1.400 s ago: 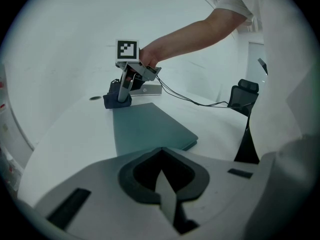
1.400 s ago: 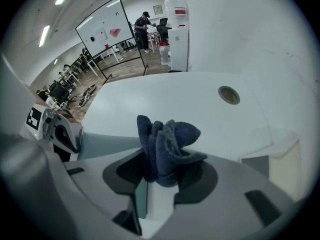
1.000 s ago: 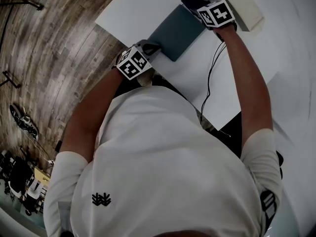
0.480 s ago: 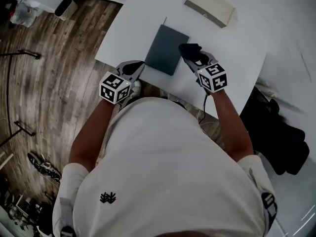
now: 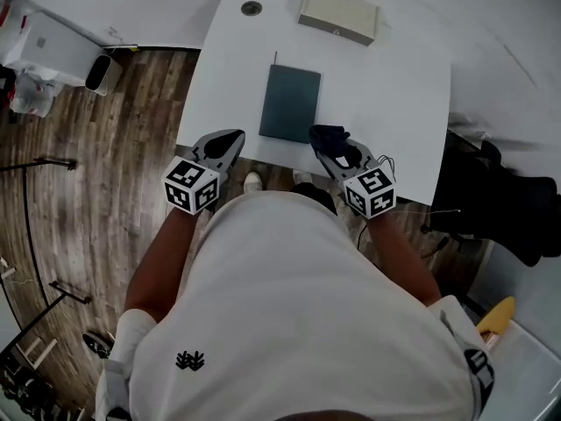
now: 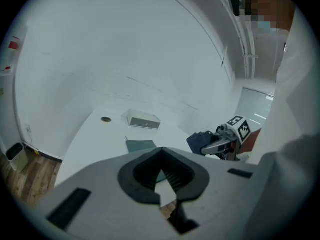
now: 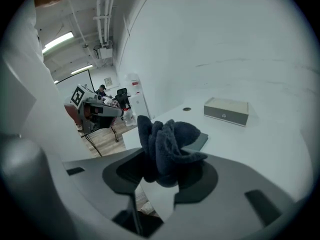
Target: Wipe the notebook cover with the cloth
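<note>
- White tabletop [image 5: 403, 103]: wide bare stretch right of the dark teal rectangular notebook [image 5: 290, 103], narrower bare strip on its left.
- Far edge: beige flat box [image 5: 338, 14] and round grey cable grommet [image 5: 252, 8], both well apart from the notebook.
- Notebook's near right corner crowded by the right gripper [image 5: 333, 145] clamped on a bunched dark blue cloth [image 5: 324, 134].
</note>
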{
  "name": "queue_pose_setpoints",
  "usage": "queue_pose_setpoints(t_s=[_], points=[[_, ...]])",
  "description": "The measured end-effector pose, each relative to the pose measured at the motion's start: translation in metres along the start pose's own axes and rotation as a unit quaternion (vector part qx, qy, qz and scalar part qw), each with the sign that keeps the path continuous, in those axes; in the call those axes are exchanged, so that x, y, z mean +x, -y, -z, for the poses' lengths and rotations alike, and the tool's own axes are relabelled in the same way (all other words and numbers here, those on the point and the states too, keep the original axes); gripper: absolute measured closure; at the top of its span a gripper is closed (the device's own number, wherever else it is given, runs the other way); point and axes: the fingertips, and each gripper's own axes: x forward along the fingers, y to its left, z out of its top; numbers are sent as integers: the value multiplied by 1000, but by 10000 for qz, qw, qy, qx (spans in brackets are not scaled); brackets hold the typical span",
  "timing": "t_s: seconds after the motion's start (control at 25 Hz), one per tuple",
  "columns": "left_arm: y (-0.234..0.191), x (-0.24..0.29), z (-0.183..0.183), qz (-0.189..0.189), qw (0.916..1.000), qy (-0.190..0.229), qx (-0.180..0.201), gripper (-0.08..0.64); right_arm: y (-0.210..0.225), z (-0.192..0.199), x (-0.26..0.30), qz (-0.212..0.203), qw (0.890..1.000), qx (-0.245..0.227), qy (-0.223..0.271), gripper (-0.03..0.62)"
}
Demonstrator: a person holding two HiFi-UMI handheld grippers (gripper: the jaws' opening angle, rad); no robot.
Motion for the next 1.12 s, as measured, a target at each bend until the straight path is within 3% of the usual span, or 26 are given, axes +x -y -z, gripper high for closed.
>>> queue_pose_setpoints(t_s=[0.44, 0.64, 1.12], points=[[17, -24, -10, 535, 9980, 20, 343, 554, -41, -7, -34, 518, 9969, 330, 502, 431], [25, -25, -10, 744, 9968, 88, 283, 554, -55, -13, -42, 603, 9950, 384, 698, 433], [22, -41, -11, 556, 9980, 249, 192, 554, -71, -30, -35, 341, 9965, 93, 753, 431]])
